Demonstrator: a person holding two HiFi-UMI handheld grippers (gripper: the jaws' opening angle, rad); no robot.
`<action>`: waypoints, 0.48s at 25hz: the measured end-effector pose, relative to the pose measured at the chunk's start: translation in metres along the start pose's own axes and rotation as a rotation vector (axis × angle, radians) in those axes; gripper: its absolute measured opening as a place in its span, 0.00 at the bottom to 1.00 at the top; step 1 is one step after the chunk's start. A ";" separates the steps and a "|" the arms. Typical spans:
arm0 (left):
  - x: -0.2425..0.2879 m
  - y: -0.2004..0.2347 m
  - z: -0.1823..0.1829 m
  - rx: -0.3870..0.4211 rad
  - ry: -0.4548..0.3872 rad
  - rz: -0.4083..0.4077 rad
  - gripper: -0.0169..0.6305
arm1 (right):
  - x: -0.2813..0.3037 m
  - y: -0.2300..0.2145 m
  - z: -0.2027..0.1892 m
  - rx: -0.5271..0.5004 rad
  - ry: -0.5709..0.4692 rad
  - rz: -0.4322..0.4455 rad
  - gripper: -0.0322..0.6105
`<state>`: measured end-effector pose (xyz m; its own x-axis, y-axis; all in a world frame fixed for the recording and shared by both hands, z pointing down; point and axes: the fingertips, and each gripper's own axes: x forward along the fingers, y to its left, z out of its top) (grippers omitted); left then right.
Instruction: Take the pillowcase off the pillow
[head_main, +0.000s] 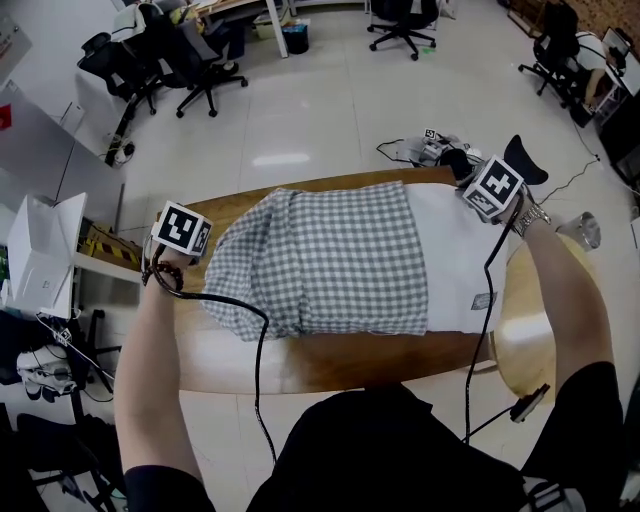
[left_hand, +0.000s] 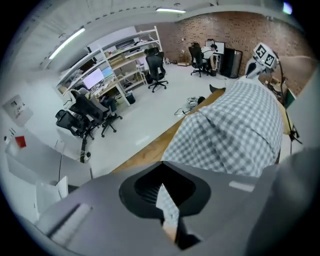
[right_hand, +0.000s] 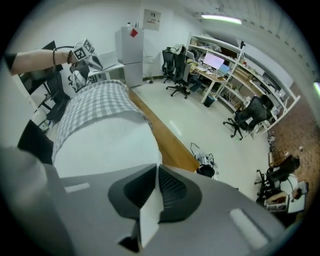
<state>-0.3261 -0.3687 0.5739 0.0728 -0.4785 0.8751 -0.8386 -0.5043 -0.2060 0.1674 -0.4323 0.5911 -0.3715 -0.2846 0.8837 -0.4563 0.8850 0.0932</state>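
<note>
While your left claw (left_hand: 167, 216) is shut tight on a thin fold of the checked pillowcase (left_hand: 235, 130), your right claw (right_hand: 149, 212) is shut tight on a flat white corner of the pillow (right_hand: 105, 145). Neither claw shows any gap. Each one has only cloth pinched in it.

From your head camera, the two claws are at opposite ends, one on the left and one at the far right. The pillowcase covers the left and middle of the pillow, and the right end pokes out bare. So it looks like you are at the pulling-apart step, with the case partly off.

Next, I think you need to pull your left claw away to the left. Your right claw has to hold the pillow in place. Both pinches must stay firm, because thin cloth can slip out.

The pillowcase is thin, soft cloth with little grey and white squares. It looks baggy and wrinkled at its left end. The pillow is plain white, smooth and puffy, with a small tag (head_main: 483, 300) near its front edge. Both lie on a smooth wooden table (head_main: 330, 368) with rounded ends.
</note>
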 end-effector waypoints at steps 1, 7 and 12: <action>0.000 -0.003 0.001 0.005 -0.009 -0.005 0.03 | 0.003 -0.001 -0.001 -0.011 -0.008 -0.010 0.07; 0.012 -0.046 0.016 0.085 -0.082 -0.068 0.03 | 0.017 0.000 0.009 -0.130 -0.087 -0.129 0.15; -0.001 -0.063 0.026 0.106 -0.169 -0.099 0.03 | -0.020 0.018 0.036 -0.140 -0.160 -0.197 0.22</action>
<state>-0.2596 -0.3557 0.5749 0.2494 -0.5319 0.8092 -0.7621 -0.6234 -0.1749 0.1379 -0.4244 0.5591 -0.4143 -0.5010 0.7599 -0.4203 0.8458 0.3285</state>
